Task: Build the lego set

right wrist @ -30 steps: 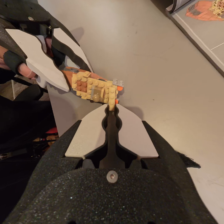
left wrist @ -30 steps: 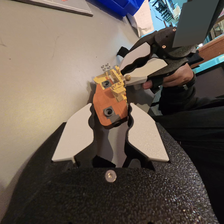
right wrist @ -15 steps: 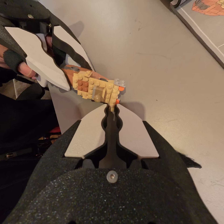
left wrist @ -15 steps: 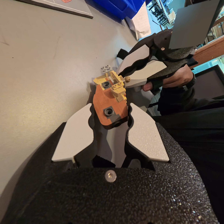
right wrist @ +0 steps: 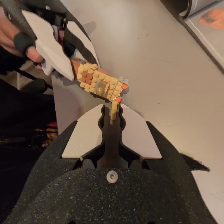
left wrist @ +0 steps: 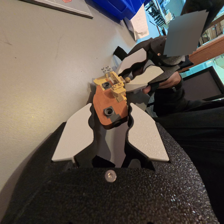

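— Which step do you think is in hand now?

— The fitting of one small piece, I believe. The left gripper point(left wrist: 109, 106) is clamped on the brown end of the lego model point(left wrist: 109, 100) and holds it in the air, just above the grey surface point(left wrist: 42, 60), near its edge. The tan, studded end of the model points away from that gripper.

— And the right gripper?

— The right gripper point(right wrist: 112, 106) is at the tan end of the model. Between its fingers there is a narrow tan plate point(right wrist: 114, 112), which lies against the right finger, and there is a gap on its other side. The jaws look a little apart, so I cannot tell if the plate is really gripped or only resting there. The far tip of the plate touches the corner of the model beside a small orange round stud point(right wrist: 117, 99).

— So the plate is not yet fixed?

— It seems so to me; it sticks out from the model and is not flat on the studs. The next move needs a firm hold on the plate, then to line it up over the tan studs and press, while the left gripper keeps the model steady.

— Anything else near the model?

— An instruction sheet point(right wrist: 206, 24) lies well beyond it on the surface.
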Motion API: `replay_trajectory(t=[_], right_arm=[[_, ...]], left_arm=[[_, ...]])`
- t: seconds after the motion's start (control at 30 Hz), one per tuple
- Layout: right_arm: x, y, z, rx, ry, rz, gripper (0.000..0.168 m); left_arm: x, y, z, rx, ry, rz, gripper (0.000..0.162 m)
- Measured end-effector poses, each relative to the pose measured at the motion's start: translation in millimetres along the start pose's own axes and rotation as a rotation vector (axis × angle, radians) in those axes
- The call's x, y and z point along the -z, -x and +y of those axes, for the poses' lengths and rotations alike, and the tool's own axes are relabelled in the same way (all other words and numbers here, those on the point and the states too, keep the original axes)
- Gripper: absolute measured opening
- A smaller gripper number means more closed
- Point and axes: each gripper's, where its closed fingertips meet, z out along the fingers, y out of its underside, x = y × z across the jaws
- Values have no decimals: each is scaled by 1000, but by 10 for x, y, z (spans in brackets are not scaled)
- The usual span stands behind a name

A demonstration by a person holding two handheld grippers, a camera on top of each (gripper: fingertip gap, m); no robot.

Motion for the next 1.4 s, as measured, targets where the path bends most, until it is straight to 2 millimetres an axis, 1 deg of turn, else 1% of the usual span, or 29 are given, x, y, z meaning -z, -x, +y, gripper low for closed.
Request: replay_trajectory(t=[0.07,0.13,0.23,0.33,0.4,0.5,0.63,0.8,0.9,0.97,1.0,1.07,1.17,1.23,1.3,1.4], right_arm=[[10,-45,19,149,-2,57,27],[27,-91,8,343,-16,134,32],[50,-88,-81,574,-64,200,39],[79,13,-265,701,-179,193,42],[80,45,-340,769,-213,190,43],[-4,32,-307,868,-149,174,47],[-82,-9,-282,987,-82,176,46],[-127,-9,-290,1071,-46,158,36],[-124,-11,-282,1069,-12,136,35],[-119,-14,-277,1056,11,120,35],[-118,-14,-273,1044,24,109,35],[-113,-36,-268,1007,58,96,35],[-92,-25,-280,961,84,59,35],[-82,-11,-287,930,109,33,35],[-84,-3,-297,924,125,16,35],[-95,-22,-308,920,160,9,35]], left_arm=[[4,-1,-2,5,1,8,53],[8,1,-14,21,-3,20,52],[11,10,-27,27,0,26,52],[4,17,-33,24,8,23,52],[0,19,-32,20,13,20,52],[-6,18,-26,14,20,14,52],[-12,17,-16,3,32,6,52],[-22,12,-3,-13,50,5,52],[-22,0,6,-37,63,14,53],[-14,-18,23,-92,84,22,55],[-5,-30,34,-134,97,25,57],[30,-47,21,-282,99,1,59],[89,-68,-59,-576,69,-107,61],[114,-93,-127,-731,45,-181,59],[129,-62,-165,-838,45,-252,57],[119,55,-115,-910,112,-306,53]])
